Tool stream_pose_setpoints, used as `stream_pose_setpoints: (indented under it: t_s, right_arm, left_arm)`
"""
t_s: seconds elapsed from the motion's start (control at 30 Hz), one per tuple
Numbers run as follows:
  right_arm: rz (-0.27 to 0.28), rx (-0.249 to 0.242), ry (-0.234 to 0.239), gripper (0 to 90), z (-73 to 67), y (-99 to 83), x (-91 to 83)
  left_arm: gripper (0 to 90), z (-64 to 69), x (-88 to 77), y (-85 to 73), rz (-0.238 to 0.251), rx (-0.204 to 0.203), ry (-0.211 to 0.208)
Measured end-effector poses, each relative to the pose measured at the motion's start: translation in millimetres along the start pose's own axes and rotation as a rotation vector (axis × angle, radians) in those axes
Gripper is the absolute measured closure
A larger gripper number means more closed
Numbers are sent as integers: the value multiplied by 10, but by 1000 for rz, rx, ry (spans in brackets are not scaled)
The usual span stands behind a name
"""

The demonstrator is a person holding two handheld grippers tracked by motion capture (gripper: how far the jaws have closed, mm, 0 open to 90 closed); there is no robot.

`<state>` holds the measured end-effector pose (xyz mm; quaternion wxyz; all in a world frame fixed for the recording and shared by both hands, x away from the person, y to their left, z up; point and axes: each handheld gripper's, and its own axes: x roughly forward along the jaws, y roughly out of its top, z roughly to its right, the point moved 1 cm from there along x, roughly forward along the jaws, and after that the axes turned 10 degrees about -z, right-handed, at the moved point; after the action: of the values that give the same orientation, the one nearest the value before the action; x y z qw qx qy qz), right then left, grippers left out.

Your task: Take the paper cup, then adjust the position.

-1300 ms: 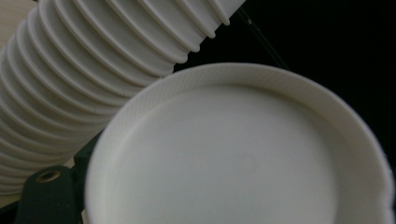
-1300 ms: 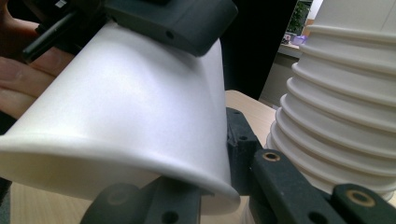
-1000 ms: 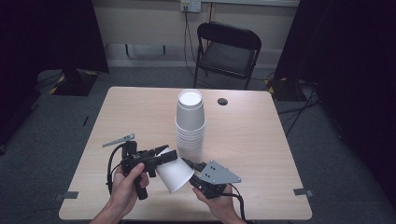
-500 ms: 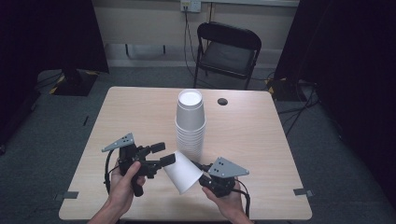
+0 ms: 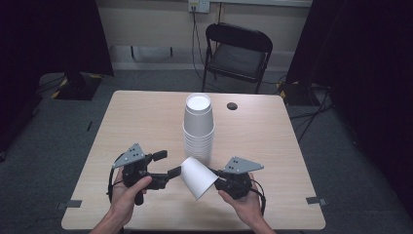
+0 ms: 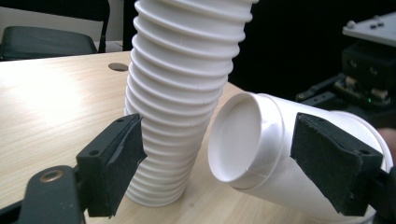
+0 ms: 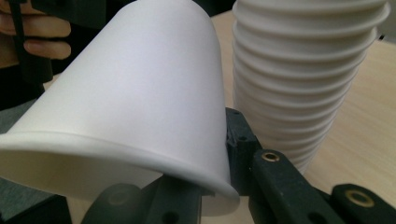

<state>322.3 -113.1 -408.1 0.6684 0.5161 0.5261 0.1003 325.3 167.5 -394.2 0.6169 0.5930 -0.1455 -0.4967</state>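
Right tool clamped on a single paper cup, left tool standing apart beside it

The right tool (image 5: 214, 181) pinches the rim wall of a white paper cup (image 5: 197, 176) held tilted above the worktop (image 5: 272, 146), its mouth cut off in the right gripper view; the left tool (image 5: 168, 164) gapes around the cup's base without touching, just before the upside-down cup stack (image 5: 198, 127); no printing shows.

Tilted cup (image 5: 198, 176) lies before the cup stack (image 5: 198, 127), between both claws
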Motion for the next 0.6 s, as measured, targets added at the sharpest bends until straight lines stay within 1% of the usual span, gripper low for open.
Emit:
stream_pose_setpoints:
  t_s: [0.03, 0.07, 0.1, 0.13, 0.17, 0.2, 0.23, 0.27, 0.3, 0.33, 0.37, 0.47, 0.5, 0.53, 0.57, 0.6]
  right_arm:
    - [-7, 0, 3, 848, 10, -2, -1]
    - [-26, 4, 14, 848, 30, 0, 2]
    - [-39, 12, 16, 848, 42, -1, 3]
    - [-40, 12, 13, 848, 51, -1, 5]
    - [-52, 12, 13, 848, 65, 1, 7]
    - [-62, 12, 11, 848, 79, 3, 8]
    - [-67, 14, 15, 848, 87, 5, 8]
    - [-86, 12, 24, 848, 101, 12, 11]
    - [-93, 8, 26, 848, 105, 17, 12]
    - [-117, 7, 42, 848, 115, 26, 19]
    - [-129, 4, 44, 848, 119, 31, 21]
    - [-156, 4, 53, 848, 130, 54, 22]
    - [-161, 3, 54, 849, 132, 59, 23]
    - [-177, 6, 65, 849, 140, 66, 29]
    - [-184, 4, 69, 849, 146, 70, 34]
    - [-191, 1, 77, 848, 150, 73, 38]
  left_arm:
    - [175, 6, 7, -13, -7, 19, -3]
    - [185, 10, 9, -21, -16, 33, 6]
    - [185, 15, 12, -26, -18, 41, 15]
    - [185, 21, 17, -31, -17, 51, 14]
    - [185, 25, 21, -35, -26, 57, 6]
    - [185, 27, 25, -38, -22, 59, 5]
    - [185, 27, 25, -38, -22, 59, 5]
    - [185, 27, 29, -45, -32, 77, 3]
    - [185, 32, 37, -54, -32, 83, 1]
    - [185, 39, 38, -60, -40, 87, 10]
    - [185, 40, 44, -71, -48, 96, 7]
    - [161, 51, 62, -96, -60, 100, 7]
    - [160, 55, 68, -101, -57, 100, 2]
    - [160, 54, 68, -101, -64, 106, 2]
    - [160, 51, 69, -101, -69, 113, -7]
    - [160, 53, 69, -103, -72, 114, -3]
